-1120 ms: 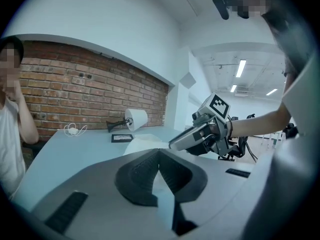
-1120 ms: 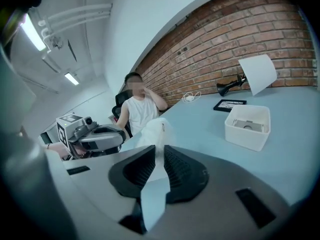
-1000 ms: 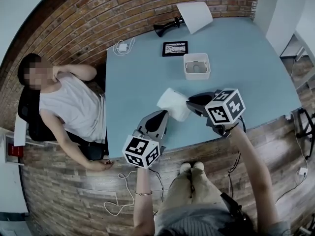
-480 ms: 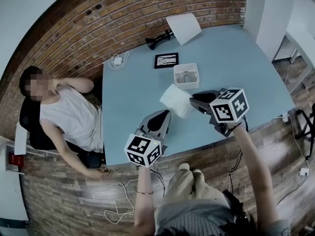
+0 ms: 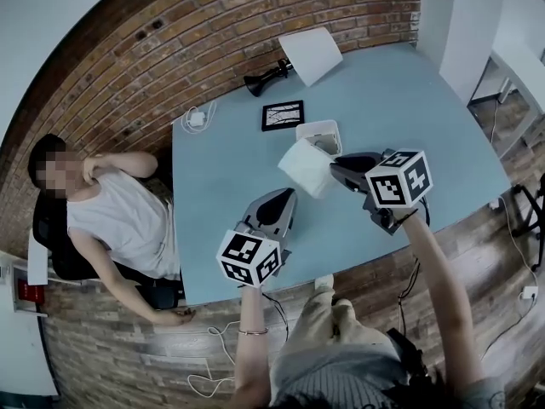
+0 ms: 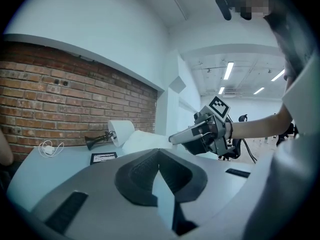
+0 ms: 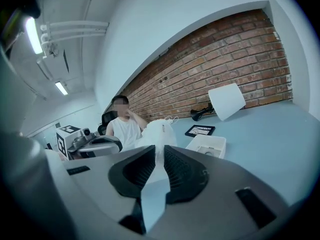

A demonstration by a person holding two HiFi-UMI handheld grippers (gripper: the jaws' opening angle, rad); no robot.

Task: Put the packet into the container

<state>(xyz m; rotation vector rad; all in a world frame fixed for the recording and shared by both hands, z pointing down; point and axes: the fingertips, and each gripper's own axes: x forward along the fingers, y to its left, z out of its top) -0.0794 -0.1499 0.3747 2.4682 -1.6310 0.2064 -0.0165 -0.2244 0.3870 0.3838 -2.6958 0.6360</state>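
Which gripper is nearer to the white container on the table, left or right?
Right. The right gripper, jaws shut on the packet, is just in front of the container. The left gripper is farther back, toward the table's near edge.

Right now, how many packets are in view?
1. The packet is pinched by the right gripper, close to the container. No other shows, though part of the container's inside is hidden.

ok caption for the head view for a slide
Right gripper holds the white packet near the open white container on a blue table
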